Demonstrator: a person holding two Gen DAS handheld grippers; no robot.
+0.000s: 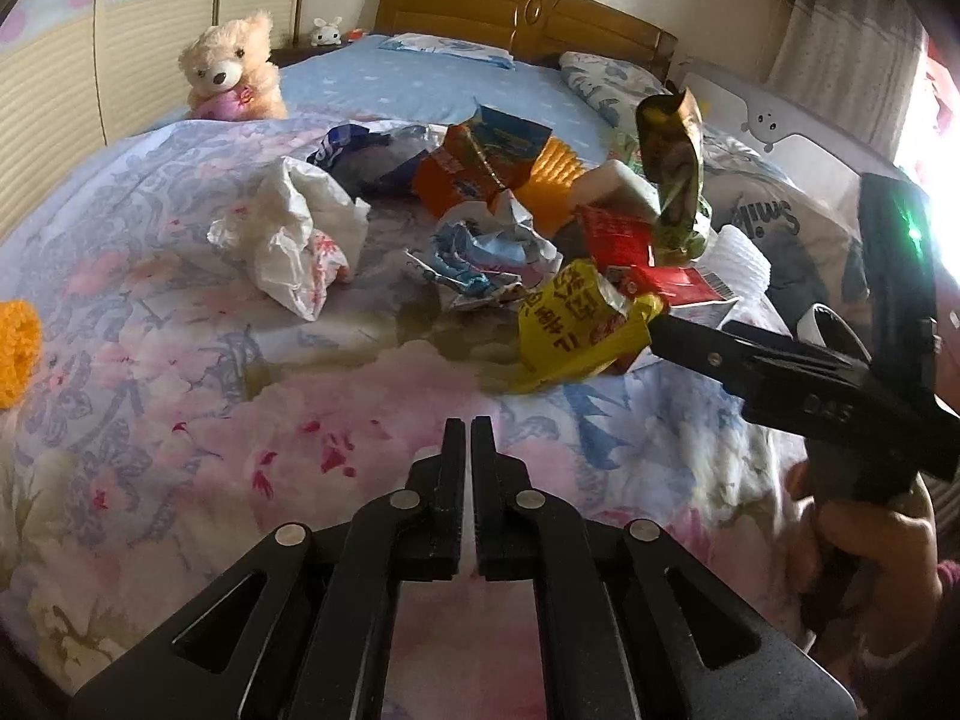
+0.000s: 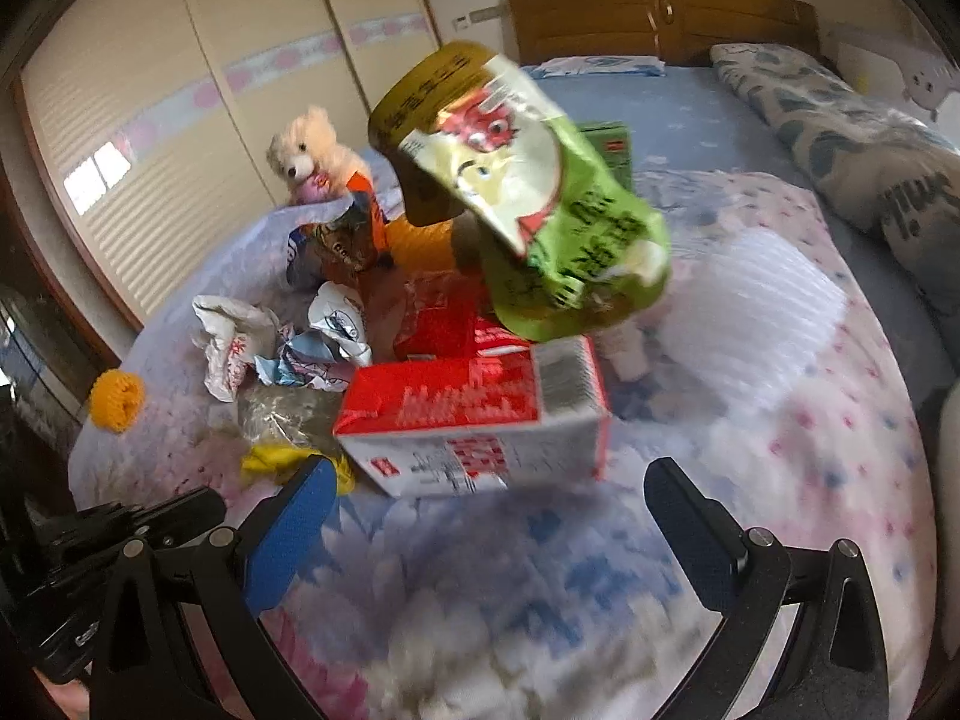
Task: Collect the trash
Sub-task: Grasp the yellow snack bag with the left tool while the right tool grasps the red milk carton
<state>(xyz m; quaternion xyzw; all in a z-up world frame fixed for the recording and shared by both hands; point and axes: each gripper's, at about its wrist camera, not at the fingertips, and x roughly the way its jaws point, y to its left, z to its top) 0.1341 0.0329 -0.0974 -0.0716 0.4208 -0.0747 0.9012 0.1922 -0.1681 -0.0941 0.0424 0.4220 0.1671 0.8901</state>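
The trash lies in a loose heap on the floral quilt of the bed: a crumpled white plastic bag, a yellow wrapper, a red-and-white carton, a standing green snack pouch and a torn orange packet. The left gripper is clenched with nothing between its tips, hovering over bare quilt short of the heap. The right gripper is spread wide and empty, its fingers framing the carton's near edge; in the left wrist view its tip sits right beside the yellow wrapper. To grab well, it should probably settle on one piece, either straddling the carton across its narrower side or pinching a firm fold of wrapper, and clamp without catching the quilt. The teddy bear and orange knitted thing look like no trash.
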